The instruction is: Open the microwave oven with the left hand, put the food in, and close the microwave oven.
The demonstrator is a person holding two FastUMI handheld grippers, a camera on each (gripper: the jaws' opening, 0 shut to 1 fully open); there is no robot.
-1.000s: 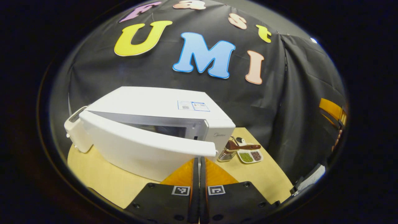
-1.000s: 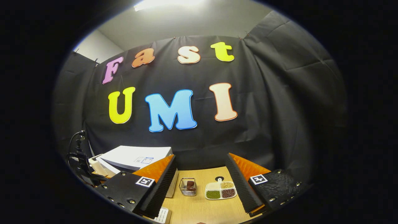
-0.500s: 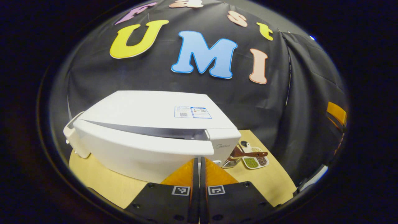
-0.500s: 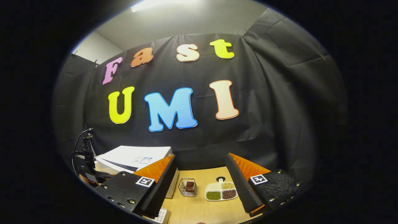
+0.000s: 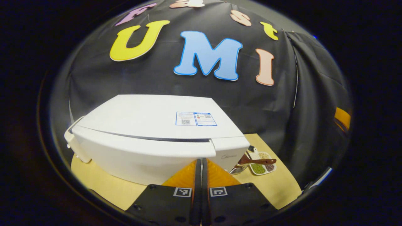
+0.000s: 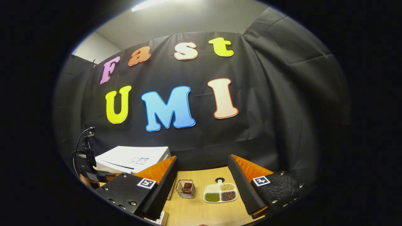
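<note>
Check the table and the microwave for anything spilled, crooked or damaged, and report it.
Nothing stands out. The white microwave oven sits level on the pale wooden table, its door all but flush with the body. The white divided dish of beans and the small wire basket stand upright, nothing spilled.

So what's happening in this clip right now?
A person with a gripper in each hand is working at a white microwave on a wooden table. The left gripper, fingers together, presses against the microwave door, which looks nearly or fully shut. The right gripper hangs open and empty above a wire basket and a divided dish of beans.
</note>
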